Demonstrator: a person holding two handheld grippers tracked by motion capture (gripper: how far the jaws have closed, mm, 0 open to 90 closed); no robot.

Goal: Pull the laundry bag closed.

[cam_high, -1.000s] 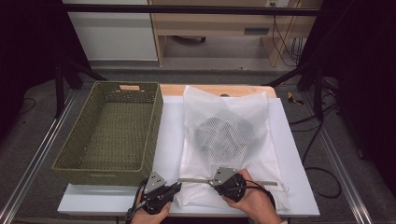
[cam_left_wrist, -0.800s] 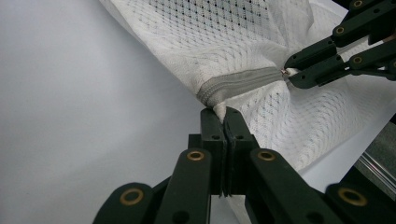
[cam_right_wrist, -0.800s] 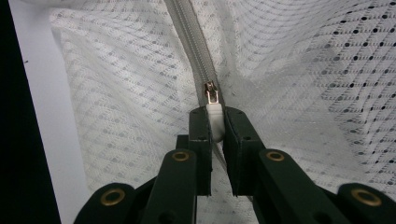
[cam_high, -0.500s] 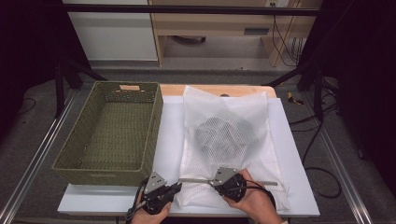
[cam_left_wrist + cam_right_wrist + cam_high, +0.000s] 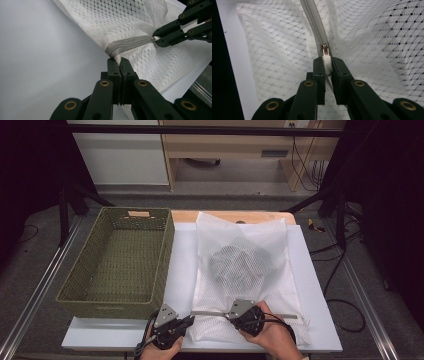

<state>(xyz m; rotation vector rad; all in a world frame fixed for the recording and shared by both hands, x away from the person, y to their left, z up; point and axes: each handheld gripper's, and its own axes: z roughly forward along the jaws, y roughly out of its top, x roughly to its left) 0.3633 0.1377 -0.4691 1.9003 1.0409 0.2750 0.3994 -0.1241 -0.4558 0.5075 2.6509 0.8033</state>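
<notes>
My left gripper (image 5: 121, 65) pinches the corner of the white mesh laundry bag (image 5: 242, 270) lying on the table (image 5: 320, 320); my right gripper (image 5: 327, 65) clamps its zipper pull (image 5: 326, 65) beside the wicker basket (image 5: 120, 260).

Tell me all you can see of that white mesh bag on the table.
The white mesh bag lies flat on the white table, right of the green basket. Its netted fabric shows something dark bundled inside. A grey-white zipper runs along its near edge. The left gripper pinches the bag's corner at the zipper's end; the right gripper clamps the white zipper pull.
</notes>
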